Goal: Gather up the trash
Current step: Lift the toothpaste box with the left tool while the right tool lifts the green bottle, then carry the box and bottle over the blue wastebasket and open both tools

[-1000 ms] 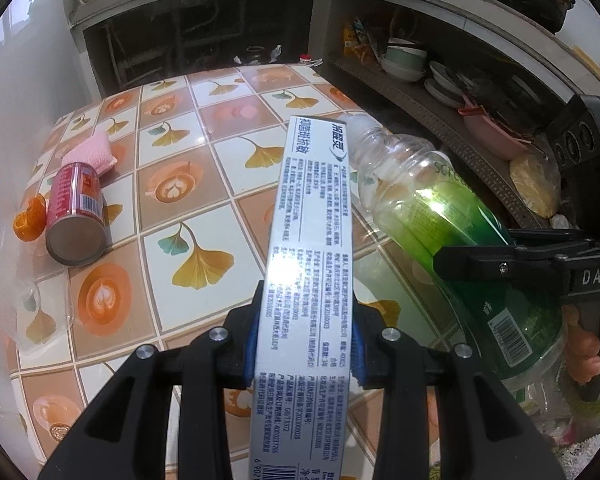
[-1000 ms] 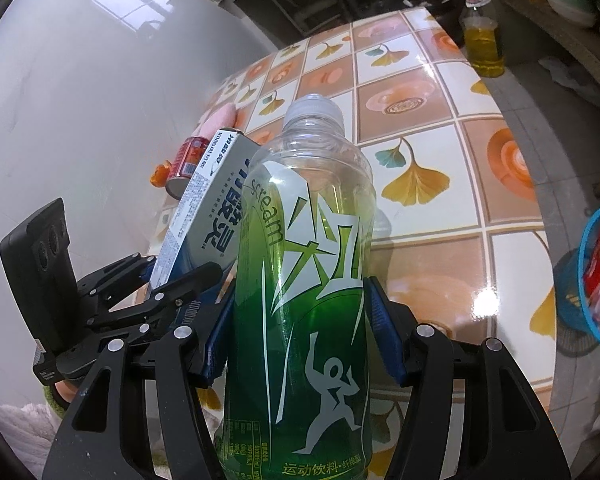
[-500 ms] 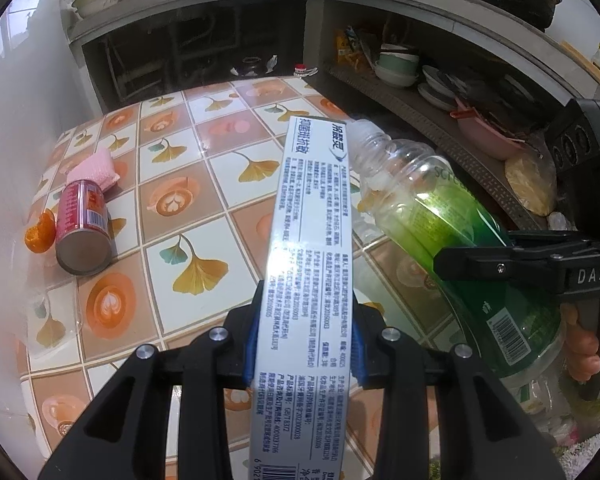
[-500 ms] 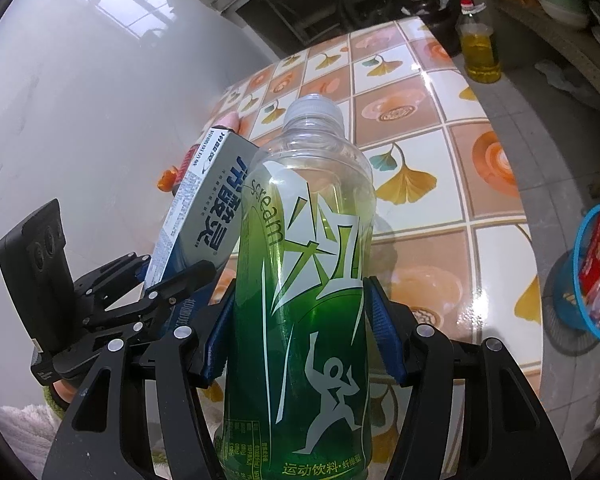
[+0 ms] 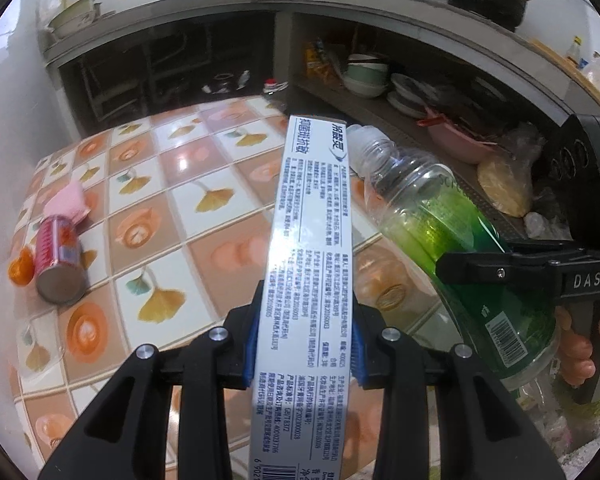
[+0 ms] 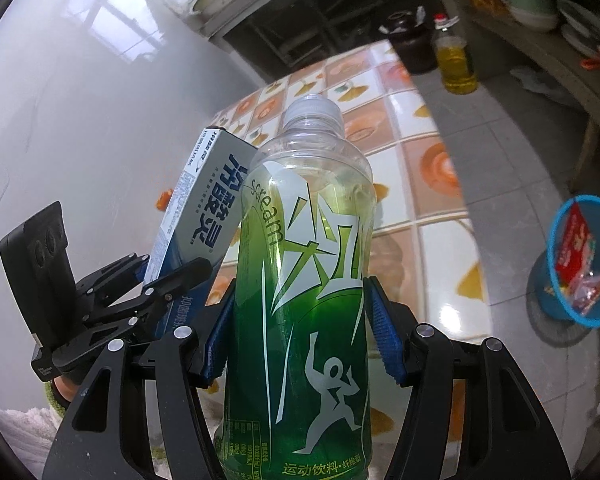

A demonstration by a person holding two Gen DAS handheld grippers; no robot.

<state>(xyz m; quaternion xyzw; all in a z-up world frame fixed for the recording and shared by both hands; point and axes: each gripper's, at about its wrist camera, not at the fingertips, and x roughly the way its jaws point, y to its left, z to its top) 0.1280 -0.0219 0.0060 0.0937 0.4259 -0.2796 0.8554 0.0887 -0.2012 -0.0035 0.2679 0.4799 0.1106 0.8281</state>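
My left gripper (image 5: 305, 342) is shut on a long silver toothpaste box (image 5: 312, 248), held up above the tiled table (image 5: 204, 216). My right gripper (image 6: 300, 332) is shut on a green plastic drink bottle (image 6: 304, 264), held upright beside the box. The bottle also shows in the left wrist view (image 5: 452, 240), and the box in the right wrist view (image 6: 204, 208). A red can (image 5: 58, 260) lies on its side on the table at the left, with an orange scrap (image 5: 20, 272) and a pink cloth (image 5: 68, 200) beside it.
A blue bin (image 6: 580, 264) holding wrappers stands on the floor to the right of the table. A yellow oil bottle (image 6: 454, 60) and a dark jar (image 6: 412, 44) stand beyond the table's far end. Shelves with bowls (image 5: 364, 76) run along the right.
Both grippers have risen and pulled back from the table with the box and the bottle still held. The can looks smaller and further off.
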